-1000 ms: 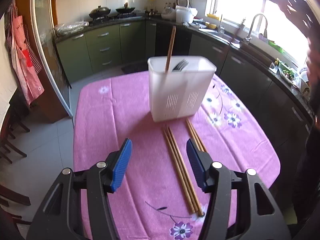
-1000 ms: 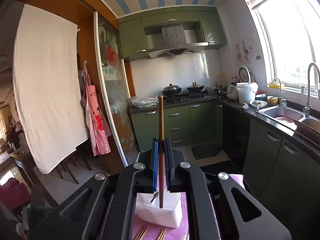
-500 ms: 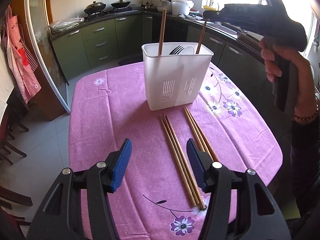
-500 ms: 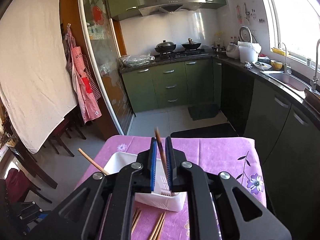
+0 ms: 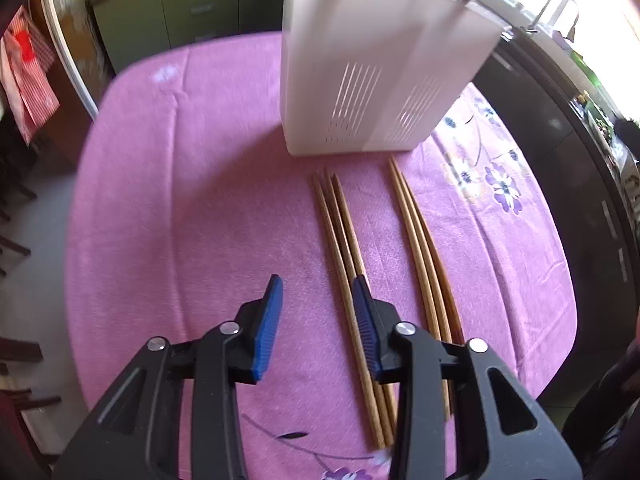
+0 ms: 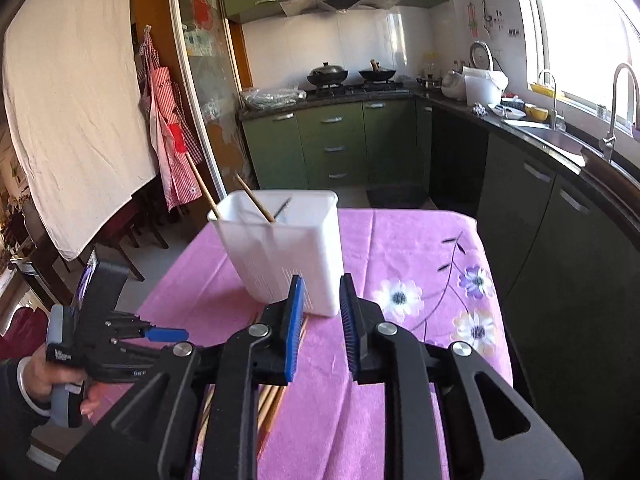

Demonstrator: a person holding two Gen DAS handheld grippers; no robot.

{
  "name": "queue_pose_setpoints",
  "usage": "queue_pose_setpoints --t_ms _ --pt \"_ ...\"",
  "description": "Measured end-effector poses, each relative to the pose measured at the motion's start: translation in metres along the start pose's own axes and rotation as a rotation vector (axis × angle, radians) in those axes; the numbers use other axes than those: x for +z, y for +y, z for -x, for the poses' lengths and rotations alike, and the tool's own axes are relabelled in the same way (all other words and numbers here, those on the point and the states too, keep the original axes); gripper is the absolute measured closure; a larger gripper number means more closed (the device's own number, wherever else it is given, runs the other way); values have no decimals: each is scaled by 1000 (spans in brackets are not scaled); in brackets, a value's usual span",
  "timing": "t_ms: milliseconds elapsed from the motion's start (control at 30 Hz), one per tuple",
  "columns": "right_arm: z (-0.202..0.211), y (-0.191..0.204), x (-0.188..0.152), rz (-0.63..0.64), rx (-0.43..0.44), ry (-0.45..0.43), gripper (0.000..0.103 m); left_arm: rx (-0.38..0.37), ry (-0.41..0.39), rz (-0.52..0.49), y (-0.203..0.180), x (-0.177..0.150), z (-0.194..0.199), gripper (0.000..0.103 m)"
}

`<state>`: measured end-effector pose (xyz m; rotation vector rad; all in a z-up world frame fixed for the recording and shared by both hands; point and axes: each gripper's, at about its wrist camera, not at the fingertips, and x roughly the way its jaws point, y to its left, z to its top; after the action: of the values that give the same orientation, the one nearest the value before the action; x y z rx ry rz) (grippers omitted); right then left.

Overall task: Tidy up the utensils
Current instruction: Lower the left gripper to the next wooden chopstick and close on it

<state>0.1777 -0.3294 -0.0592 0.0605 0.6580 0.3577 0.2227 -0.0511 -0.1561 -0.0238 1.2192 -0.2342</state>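
Left tongs (image 5: 316,304) parted wide, empty, low over the nearer bundle of chopsticks (image 5: 344,240) on the pink counter (image 5: 180,200). Right tongs (image 6: 320,312) parted, empty, before the white holder (image 6: 288,248) with two chopsticks leaning inside.

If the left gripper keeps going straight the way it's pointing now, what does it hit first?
Most likely the pink tablecloth, since the open left gripper tilts down toward bare cloth just left of the nearer chopstick bundle. On a flatter path it would reach the white utensil holder. Depth is hard to judge.
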Motion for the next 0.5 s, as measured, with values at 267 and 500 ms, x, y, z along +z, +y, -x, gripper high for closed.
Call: queue_pose_setpoints --t_ms 267,500 --pt "-18 -24 -27 -54 11 70 84 1 73 50 2 19 -29 79" --pt "-21 -27 -26 -59 24 81 84 50 111 34 -6 24 -39 80"
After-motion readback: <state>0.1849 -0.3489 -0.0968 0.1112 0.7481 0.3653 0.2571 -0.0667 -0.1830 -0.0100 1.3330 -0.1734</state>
